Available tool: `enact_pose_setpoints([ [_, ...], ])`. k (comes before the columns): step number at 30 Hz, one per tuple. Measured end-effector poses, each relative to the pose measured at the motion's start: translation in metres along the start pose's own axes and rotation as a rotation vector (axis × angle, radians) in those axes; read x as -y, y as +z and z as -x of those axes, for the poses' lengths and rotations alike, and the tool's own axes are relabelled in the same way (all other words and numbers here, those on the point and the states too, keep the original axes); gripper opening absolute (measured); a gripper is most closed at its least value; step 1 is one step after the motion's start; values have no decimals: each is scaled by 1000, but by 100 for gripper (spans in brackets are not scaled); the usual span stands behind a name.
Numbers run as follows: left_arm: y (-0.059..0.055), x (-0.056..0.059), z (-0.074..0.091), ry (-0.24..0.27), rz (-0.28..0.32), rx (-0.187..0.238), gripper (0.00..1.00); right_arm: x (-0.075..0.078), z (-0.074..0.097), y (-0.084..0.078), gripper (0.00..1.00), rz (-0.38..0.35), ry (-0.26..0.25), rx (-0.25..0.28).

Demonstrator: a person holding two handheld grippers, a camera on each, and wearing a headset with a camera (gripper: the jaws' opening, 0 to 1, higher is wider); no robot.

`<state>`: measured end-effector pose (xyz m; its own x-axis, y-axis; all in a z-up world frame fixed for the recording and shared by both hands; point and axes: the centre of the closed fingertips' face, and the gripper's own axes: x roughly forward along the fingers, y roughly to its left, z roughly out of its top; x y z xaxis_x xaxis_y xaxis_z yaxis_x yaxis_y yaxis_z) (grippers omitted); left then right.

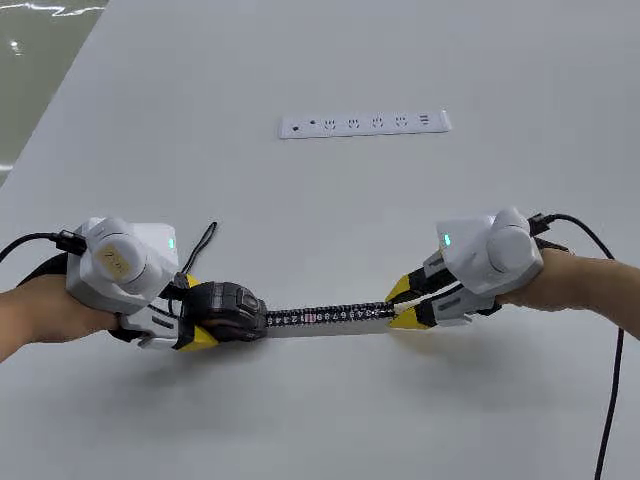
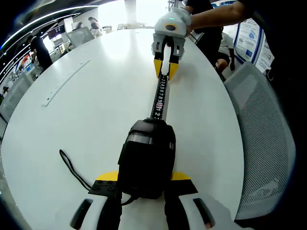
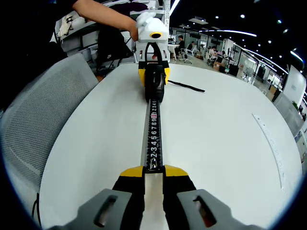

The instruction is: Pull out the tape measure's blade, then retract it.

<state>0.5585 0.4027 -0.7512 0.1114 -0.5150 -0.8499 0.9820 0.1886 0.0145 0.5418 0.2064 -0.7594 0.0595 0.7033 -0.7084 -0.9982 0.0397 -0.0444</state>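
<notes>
The white table takes almost the whole head view, and its surface around the work is bare. In the left gripper view a grey mesh chair stands at the right edge, beyond the table's rim, so I think it does not disturb anything. A white power strip lies flat in the upper middle of the head view, well apart from the tape and not in the line of the pull. In the lower left, the left gripper has its jaws clenched on the two sides of the black tape measure case, which rests on the table. In the lower right, the right gripper pinches the free end of the blade. The blade is drawn out partly and runs straight between the two grippers, low over the table. I judge the case to be compact, rather heavy and of a rubbery surface, so a grip on its flat sides should hold well. The blade looks thin and springy: stiff along its length, but likely to buckle if bent, and it may snap back quickly when let go. A thin black strap lies loose behind the case, above it in the frame, away from the blade's path.
</notes>
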Motion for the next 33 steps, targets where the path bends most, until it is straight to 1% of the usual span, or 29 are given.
enact_pose_setpoints([
  [10, 0, 1, 0, 0, 0, -2, 31, -2, 7, -7, 11, -4, -3, -8],
  [19, 1, 3, -1, 1, -4, -5, 31, -4, 17, -17, 11, -19, -4, -11],
  [25, 1, 3, -1, 0, -5, -6, 31, -6, 20, -19, 11, -29, -4, -11],
  [33, 1, 3, -1, 0, -5, -7, 31, -6, 25, -26, 11, -33, -10, -22],
])
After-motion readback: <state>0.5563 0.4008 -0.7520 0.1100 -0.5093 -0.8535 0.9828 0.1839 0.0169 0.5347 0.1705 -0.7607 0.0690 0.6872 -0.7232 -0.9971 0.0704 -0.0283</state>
